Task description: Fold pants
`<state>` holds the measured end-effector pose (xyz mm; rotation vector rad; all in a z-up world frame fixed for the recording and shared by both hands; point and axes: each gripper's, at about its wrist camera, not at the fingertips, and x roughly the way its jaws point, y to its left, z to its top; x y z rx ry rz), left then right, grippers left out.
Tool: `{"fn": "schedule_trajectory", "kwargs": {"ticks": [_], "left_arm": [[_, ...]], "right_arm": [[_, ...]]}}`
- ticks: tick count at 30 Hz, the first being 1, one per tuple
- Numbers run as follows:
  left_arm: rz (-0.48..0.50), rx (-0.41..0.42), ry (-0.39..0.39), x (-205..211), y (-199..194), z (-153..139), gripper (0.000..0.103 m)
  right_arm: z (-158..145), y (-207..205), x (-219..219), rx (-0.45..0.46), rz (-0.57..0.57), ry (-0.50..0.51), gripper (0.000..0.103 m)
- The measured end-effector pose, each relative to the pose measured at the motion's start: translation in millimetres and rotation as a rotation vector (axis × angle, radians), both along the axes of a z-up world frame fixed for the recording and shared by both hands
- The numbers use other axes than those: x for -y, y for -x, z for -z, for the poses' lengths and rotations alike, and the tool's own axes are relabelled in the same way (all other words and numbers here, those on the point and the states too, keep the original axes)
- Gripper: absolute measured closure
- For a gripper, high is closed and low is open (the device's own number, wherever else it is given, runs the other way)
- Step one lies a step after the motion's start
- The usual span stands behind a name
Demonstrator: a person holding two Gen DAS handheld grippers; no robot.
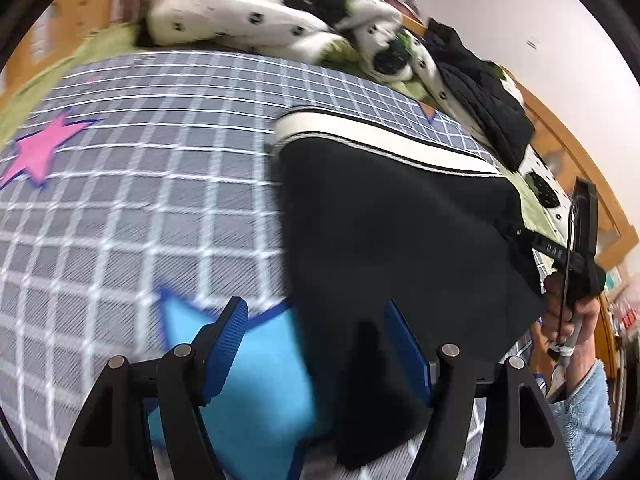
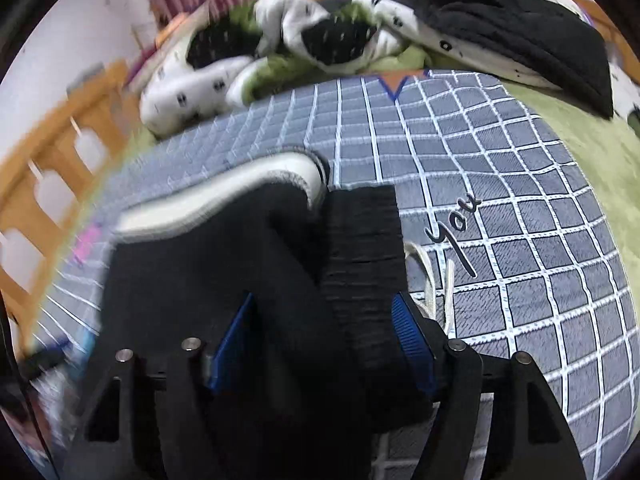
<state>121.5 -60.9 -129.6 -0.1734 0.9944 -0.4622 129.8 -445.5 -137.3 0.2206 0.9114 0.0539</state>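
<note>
Left gripper (image 1: pixel 316 320): jaws stood well apart, blue pads clear of any cloth. Nothing held. The left edge of the pants (image 1: pixel 400 240) lay below and between the fingers, over a blue star (image 1: pixel 256 360) printed on the checked sheet (image 1: pixel 140 200).

Right gripper (image 2: pixel 324 316): jaws likewise spread. The ribbed black waistband (image 2: pixel 364 248) ran down between the pads; right pad looked close to it, but I couldn't see it pressing. Read it as released, not gripped. White drawstring (image 2: pixel 434 288) trailed out just beside the right finger.

Pants lay on the sheet as a folded black block, white side stripe (image 1: pixel 380 136) along the far edge. In the left view the other hand (image 1: pixel 568 312) and its gripper sat at the right end of the block.

Beyond: crumpled spotted blanket (image 1: pixel 240 12) and a dark garment (image 1: pixel 480 96) at the head of the bed, wooden bed rail (image 2: pixel 48 152) at the side.

Risks:
- Drawstring near the right finger. It could snag on a pad if that gripper pulled back, dragging the waistband and opening the fold.
- Waistband sat bunched and twisted, not flat. Next fold over it would likely come out lumpy or skewed.
- Both views blurred. A regrasp aimed on them could catch one layer only and peel the stack.
</note>
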Motion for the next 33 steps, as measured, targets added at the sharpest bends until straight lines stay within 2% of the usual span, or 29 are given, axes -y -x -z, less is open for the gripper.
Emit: {"fn": "schedule_trajectory", "kwargs": {"ticks": [4,6,8,9,10,12,13,14,16,18,20,23,25,26,28,29,31,33], "left_arm": [[0.025,-0.052,-0.002,16,-26,22,0.034],[0.022,-0.092,0.076,15,-41,36,0.032],[0.037,-0.085,0.109,18,-49,39,0.033],[0.05,-0.089,0.122,23,-53,41,0.034],[0.056,-0.098,0.122,28,-56,42,0.037],[0.056,-0.108,0.126,33,-60,41,0.053],[0.051,-0.112,0.137,33,-60,39,0.064],[0.035,-0.112,0.169,28,-60,34,0.071],[0.032,-0.106,0.205,21,-60,25,0.076],[0.045,-0.061,0.224,19,-57,7,0.08],[0.033,0.004,0.235,15,-48,-16,0.086],[0.053,0.022,0.278,8,-44,-40,0.088],[0.031,0.061,0.24,-7,-37,-54,0.088],[0.019,0.065,0.234,-17,-36,-58,0.088],[-0.023,0.065,0.265,-51,-34,-72,0.088],[-0.029,0.065,0.254,-64,-34,-77,0.088],[-0.049,0.076,0.197,-92,-32,-84,0.088],[-0.057,0.064,0.144,-108,-34,-75,0.087]], "right_arm": [[4,-1,5,0.002,-0.037,0.034,0.034],[10,-5,7,-0.015,-0.043,0.032,0.033],[18,-10,9,-0.03,-0.037,0.014,0.032],[25,-14,12,-0.044,-0.026,-0.028,0.031],[31,-18,14,-0.054,-0.019,-0.064,0.031],[38,-23,17,-0.075,-0.018,-0.128,0.03],[38,-24,18,-0.078,-0.018,-0.143,0.03],[37,-24,18,-0.081,-0.026,-0.148,0.031],[32,-22,22,-0.089,-0.031,-0.172,0.037],[20,-15,27,-0.064,-0.013,-0.222,0.054],[1,-3,22,0.006,0.004,-0.233,0.066],[-22,6,0,0.078,0.017,-0.219,0.079],[-34,10,-14,0.113,0.028,-0.257,0.08],[-41,10,-26,0.124,0.021,-0.237,0.08],[-47,7,-45,0.129,0.002,-0.256,0.08],[-49,7,-57,0.131,-0.022,-0.287,0.081],[-57,10,-80,0.16,-0.073,-0.305,0.081],[-61,9,-103,0.181,-0.127,-0.331,0.081]]}}
